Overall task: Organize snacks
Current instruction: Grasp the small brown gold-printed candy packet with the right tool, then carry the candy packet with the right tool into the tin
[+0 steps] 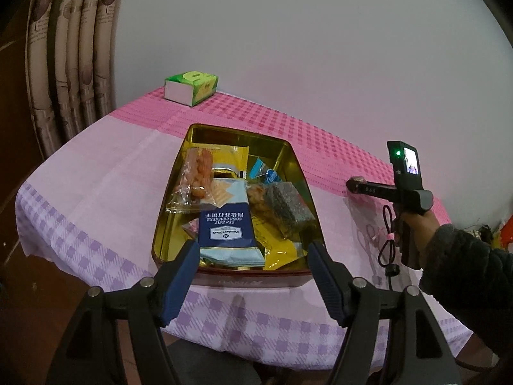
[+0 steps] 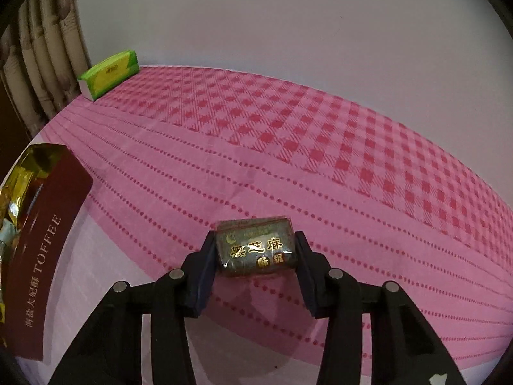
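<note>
Snacks mostly fill our tin [image 1: 298, 166]; right gripper [image 2: 255, 252] clamps a sesame candy [image 2: 255, 247] over the cloth at three o'clock, left gripper [image 1: 253, 256] gapes empty.

A home, likely a dining corner: a desk [image 1: 96, 192] under a pink checked cloth [image 2: 288, 134] stands against a plain wall, with patterned curtains [image 1: 73, 64] and a tissue box [image 1: 191, 87].
</note>
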Available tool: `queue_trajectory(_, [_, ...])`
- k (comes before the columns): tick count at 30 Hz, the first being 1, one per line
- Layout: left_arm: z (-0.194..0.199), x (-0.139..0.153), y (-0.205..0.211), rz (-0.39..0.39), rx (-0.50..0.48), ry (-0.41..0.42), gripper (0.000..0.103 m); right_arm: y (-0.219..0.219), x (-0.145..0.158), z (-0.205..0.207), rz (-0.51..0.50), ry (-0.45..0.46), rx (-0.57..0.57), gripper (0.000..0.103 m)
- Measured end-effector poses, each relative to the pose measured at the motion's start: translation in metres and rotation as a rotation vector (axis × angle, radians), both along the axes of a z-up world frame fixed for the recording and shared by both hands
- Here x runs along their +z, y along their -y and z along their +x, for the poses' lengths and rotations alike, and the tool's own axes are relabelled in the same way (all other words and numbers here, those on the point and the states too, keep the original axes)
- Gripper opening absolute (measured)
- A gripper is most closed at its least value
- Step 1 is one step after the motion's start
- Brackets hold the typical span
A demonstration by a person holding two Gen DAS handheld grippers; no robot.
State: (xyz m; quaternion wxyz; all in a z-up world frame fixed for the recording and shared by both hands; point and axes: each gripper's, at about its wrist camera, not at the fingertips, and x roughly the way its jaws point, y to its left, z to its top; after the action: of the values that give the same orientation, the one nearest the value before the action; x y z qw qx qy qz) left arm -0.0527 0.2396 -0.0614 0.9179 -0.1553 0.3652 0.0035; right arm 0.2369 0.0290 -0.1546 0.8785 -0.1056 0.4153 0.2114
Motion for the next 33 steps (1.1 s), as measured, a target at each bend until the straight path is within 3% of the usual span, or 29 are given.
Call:
queue_trajectory(8, [0.000,-0.002,0.011,0.049,-0.006,0.001,0.071,0.034,0.006,-0.018,-0.036,0.018,-0.108,0.041])
queue_trajectory(13, [-0.007,0.001,0.019,0.094,0.002,0.015,0.071,0.065,0.025,-0.040,-0.058,0.045,-0.180,0.041])
queue_trajectory(19, [-0.017,0.004,0.026,0.134,0.025,0.024,0.071,0.093,0.072,-0.073,-0.045,0.100,-0.252,0.041])
queue_trajectory(25, [-0.030,0.011,0.029,0.133,0.036,0.047,0.071,0.108,0.139,-0.115,-0.046,0.196,-0.283,0.041])
queue_trajectory(33, [-0.048,0.016,0.016,0.094,0.102,0.051,0.071,0.084,0.204,-0.160,-0.038,0.298,-0.241,0.041])
